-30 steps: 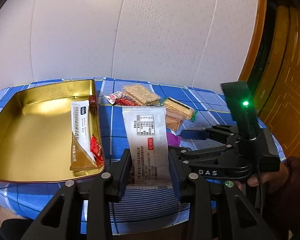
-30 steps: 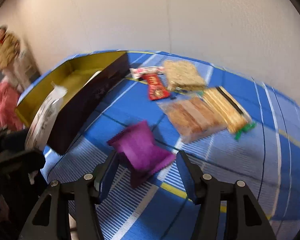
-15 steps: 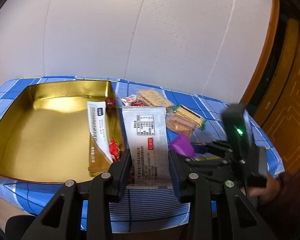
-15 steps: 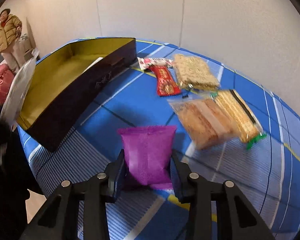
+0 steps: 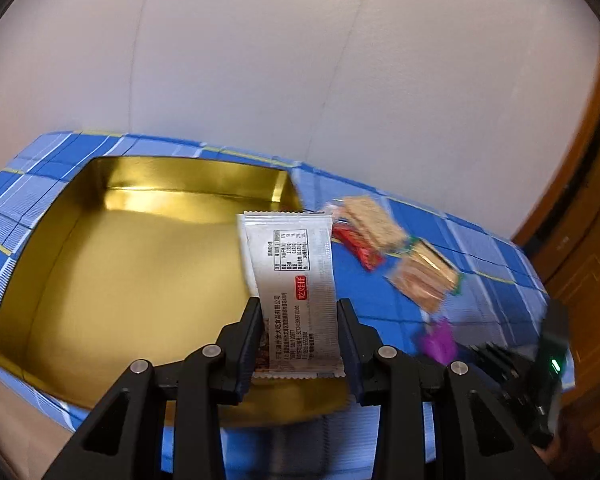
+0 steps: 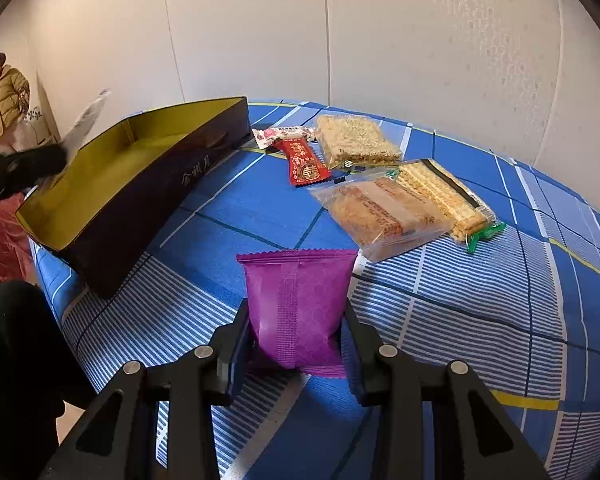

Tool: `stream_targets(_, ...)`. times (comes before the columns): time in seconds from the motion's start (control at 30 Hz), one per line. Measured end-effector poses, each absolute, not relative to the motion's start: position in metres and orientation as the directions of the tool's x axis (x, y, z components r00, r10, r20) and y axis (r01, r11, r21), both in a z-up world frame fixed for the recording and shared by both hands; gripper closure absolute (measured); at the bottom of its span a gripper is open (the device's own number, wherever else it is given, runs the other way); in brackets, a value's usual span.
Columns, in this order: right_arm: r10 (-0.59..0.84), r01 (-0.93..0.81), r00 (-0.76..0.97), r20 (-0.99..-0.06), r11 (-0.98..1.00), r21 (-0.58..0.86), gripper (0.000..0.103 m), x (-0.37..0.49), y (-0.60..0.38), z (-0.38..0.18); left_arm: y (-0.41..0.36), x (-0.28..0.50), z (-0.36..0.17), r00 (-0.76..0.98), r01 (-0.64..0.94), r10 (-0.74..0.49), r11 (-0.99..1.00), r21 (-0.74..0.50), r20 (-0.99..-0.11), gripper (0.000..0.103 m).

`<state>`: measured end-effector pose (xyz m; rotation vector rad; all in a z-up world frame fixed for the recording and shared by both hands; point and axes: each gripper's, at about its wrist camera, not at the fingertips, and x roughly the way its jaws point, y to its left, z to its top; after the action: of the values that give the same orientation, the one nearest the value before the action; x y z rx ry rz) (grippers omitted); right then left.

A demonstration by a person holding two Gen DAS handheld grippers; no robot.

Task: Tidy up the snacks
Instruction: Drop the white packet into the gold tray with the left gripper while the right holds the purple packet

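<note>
1. Left wrist view: the left gripper (image 5: 298, 344) is clamped on a white snack sachet (image 5: 290, 280). The pack stands up at 12 o'clock from the jaws, over the near right corner of the gold-lined box (image 5: 112, 264). Its back shows a nutrition table, a red label with white Chinese characters and lines of small print too fine to read.
2. Right wrist view: the right gripper (image 6: 294, 348) is closed on a plain purple packet (image 6: 296, 300), pads pressing both sides. No writing shows on its sealed seam.
3. The box's dark outer wall (image 6: 156, 204), at 10 o'clock from the purple packet, carries gold Chinese lettering.
4. At 12 to 1 o'clock lie a red candy wrapper (image 6: 306, 164) with a gold double-happiness emblem, a pink-and-white wrapper (image 6: 282, 135) with unreadable print, a clear-wrapped crisp cake (image 6: 356, 145), a clear bag of bars (image 6: 384, 212) and a green-ended cracker pack (image 6: 448, 200).
5. The blue checked tablecloth (image 6: 480, 304) lies bare at 3 o'clock of the right gripper; the box floor is open gold, with no snack seen lying on it.
6. A bystander in a tan jacket (image 6: 4, 104) stands at 10 o'clock.
</note>
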<state>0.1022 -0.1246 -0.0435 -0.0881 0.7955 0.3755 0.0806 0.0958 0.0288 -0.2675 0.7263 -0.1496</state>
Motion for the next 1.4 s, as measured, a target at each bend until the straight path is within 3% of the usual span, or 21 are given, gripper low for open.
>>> stream_targets(0.2,0.301,-0.357,0.645,-0.703,0.931,0.071,0.063,0.101,-0.125,-0.044,0.126,0.132,0.020,0.692,-0.054,-0.183,0.952,-0.302,-0.699,0.066)
stream_targets(0.63,0.307,-0.357,0.651,-0.694,0.931,0.076,0.062,0.100,-0.126,-0.044,0.141,0.219,0.007,0.626,-0.126,-0.066,0.975,-0.184,-0.777,0.065)
stream_targets(0.83,0.307,-0.359,0.653,-0.692,0.930,0.075,0.062,0.100,-0.127,-0.044,0.140,0.236,0.003,0.625,-0.142,-0.052,0.974,-0.179,-0.779,0.055)
stream_targets(1.17,0.307,-0.362,0.656,-0.689,0.930,0.070,0.062,0.100,-0.126,-0.044,0.126,0.215,0.011,0.665,-0.106,-0.073,0.976,-0.192,-0.743,0.055)
stream_targets(1.4,0.311,-0.363,0.656,-0.688,0.929,0.074,0.062,0.100,-0.127,-0.044,0.081,0.174,0.029,0.703,0.048,-0.159,0.983,-0.177,-0.693,0.055)
